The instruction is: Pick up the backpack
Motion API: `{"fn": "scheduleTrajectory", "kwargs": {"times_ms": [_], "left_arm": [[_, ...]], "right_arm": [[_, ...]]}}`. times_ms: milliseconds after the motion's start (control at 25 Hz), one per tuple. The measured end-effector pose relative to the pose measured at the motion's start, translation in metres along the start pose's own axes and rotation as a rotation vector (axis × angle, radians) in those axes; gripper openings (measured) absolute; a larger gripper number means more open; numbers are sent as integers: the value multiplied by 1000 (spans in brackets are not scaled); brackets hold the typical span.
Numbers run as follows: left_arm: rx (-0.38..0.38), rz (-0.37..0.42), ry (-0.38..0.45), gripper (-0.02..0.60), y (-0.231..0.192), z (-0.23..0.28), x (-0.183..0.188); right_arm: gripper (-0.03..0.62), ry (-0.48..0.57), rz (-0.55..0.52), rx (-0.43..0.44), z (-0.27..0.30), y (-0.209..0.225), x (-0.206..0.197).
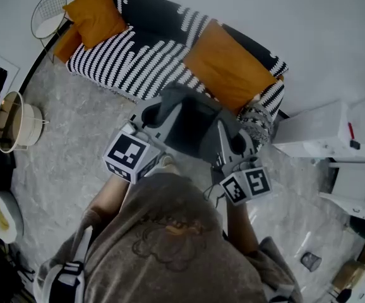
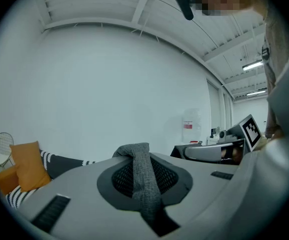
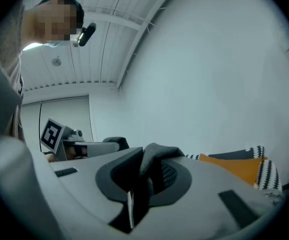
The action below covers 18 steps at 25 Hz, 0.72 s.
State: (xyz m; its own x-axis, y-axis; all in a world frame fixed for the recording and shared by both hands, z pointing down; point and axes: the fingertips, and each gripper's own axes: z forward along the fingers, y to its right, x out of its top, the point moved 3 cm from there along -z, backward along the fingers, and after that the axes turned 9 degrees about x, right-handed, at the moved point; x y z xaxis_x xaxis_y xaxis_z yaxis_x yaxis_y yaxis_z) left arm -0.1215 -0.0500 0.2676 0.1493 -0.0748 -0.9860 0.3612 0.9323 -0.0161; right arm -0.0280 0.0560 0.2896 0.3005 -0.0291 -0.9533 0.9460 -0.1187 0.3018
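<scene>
Fabric of the backpack (image 1: 195, 124) is pinched in the closed jaws of the left gripper (image 1: 151, 117) and the right gripper (image 1: 234, 145), so the bag is slung crosswise between them, seemingly clear of the floor, before the sofa (image 1: 144, 49).

1 dark grey backpack (image 1: 195, 122)

2 grippers, the left gripper (image 1: 152, 115) and the right gripper (image 1: 228, 137), each carrying 1 cube, which makes 2 marker cubes (image 1: 131, 155)

1 black-and-white striped sofa (image 1: 125, 59)

3 orange cushions (image 1: 227, 65): 2 at the sofa's left end, 1 larger one toward its right end

1 round white wire table (image 1: 47, 14) just off the sofa's left end

1 round pale bin (image 1: 17, 124) on the floor near the head view's left edge

1 person (image 1: 170, 245), seen from above, with 2 forearms showing
</scene>
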Motion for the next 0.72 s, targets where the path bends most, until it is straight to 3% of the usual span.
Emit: {"fn": "scheduleTrajectory", "kwargs": {"times_ms": [280,720], "left_arm": [[44,-11,4,37,12,-25,-6],[46,-31,-13,37,31,-39,-13]], "right_arm": [[35,-13,-17,34,-17,-18,-6],[35,-15,-10,38,-35,-22,-9]]}}
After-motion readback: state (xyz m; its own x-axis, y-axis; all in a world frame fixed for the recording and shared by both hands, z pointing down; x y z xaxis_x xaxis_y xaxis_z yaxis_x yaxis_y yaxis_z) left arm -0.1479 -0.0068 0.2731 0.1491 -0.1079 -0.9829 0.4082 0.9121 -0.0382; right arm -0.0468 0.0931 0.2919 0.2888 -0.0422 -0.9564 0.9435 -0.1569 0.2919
